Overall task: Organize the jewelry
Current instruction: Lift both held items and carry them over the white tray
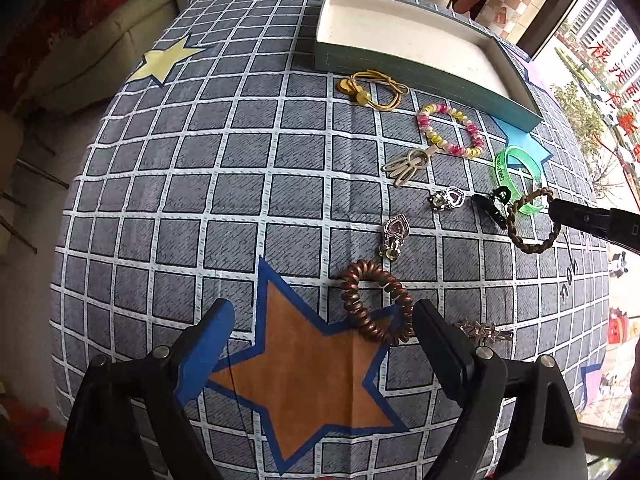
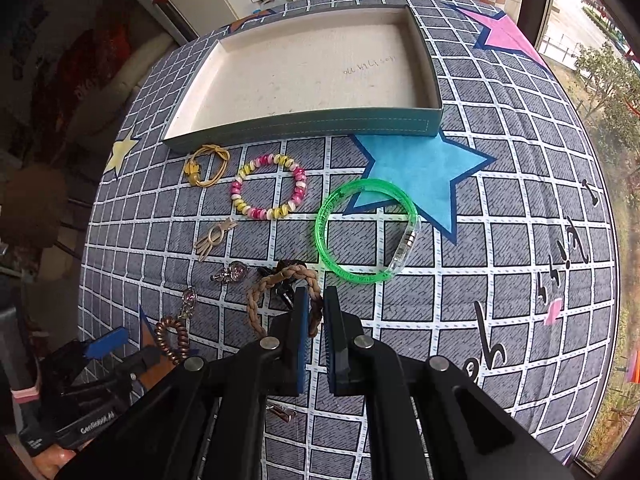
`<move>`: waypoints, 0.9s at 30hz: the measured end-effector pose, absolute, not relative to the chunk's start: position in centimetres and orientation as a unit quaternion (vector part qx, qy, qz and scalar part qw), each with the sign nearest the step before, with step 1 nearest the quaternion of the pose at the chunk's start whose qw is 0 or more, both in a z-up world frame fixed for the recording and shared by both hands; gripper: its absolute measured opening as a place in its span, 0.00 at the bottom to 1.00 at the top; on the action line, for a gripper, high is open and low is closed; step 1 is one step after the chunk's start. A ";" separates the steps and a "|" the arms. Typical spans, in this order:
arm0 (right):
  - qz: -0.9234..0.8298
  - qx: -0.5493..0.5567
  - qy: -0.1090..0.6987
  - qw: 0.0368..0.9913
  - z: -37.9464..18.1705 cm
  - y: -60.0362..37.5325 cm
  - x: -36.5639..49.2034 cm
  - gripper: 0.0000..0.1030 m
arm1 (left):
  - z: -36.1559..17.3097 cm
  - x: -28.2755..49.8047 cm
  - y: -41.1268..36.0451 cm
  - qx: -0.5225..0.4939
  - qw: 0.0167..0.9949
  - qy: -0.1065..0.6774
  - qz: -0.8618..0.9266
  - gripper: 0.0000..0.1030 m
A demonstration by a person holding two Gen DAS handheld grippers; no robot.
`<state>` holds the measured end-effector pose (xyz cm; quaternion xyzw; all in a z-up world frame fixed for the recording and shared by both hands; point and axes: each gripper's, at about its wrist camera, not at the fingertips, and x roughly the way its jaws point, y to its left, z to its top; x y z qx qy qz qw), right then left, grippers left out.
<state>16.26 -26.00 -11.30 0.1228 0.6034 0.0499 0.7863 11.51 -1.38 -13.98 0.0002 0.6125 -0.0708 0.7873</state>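
Between my right gripper (image 2: 316, 316) pads the braided brown bracelet (image 2: 280, 292) is pinched and hangs. I should carry it over the box wall (image 2: 304, 126) before releasing. My left gripper (image 1: 324, 320) stands wide open beside the copper spiral hair tie (image 1: 372, 304), holding nothing.

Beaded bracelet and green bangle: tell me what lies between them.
Nothing: only bare checked cloth separates the beaded bracelet from the green bangle, clearest in the right wrist view.

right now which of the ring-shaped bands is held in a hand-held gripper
The braided brown band, pinched in the right hand-held gripper; the green, beaded and coiled ones lie free on the cloth.
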 end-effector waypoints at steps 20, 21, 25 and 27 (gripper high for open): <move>0.051 0.134 0.601 0.786 -10.7 -26.0 14.7 0.08 | -16.9 12.3 -4.7 0.048 0.766 0.636 -0.088 0.23; 0.051 0.135 0.601 0.786 -10.6 -26.1 14.6 0.08 | -16.8 12.5 -4.9 0.039 0.764 0.637 -0.098 0.23; 0.051 0.138 0.596 0.789 -10.2 -26.2 14.8 0.08 | -15.9 13.4 -4.4 -0.018 0.764 0.633 -0.121 0.23; 0.051 0.139 0.593 0.791 -9.9 -26.3 14.9 0.08 | -15.0 13.9 -3.8 -0.027 0.768 0.628 -0.124 0.23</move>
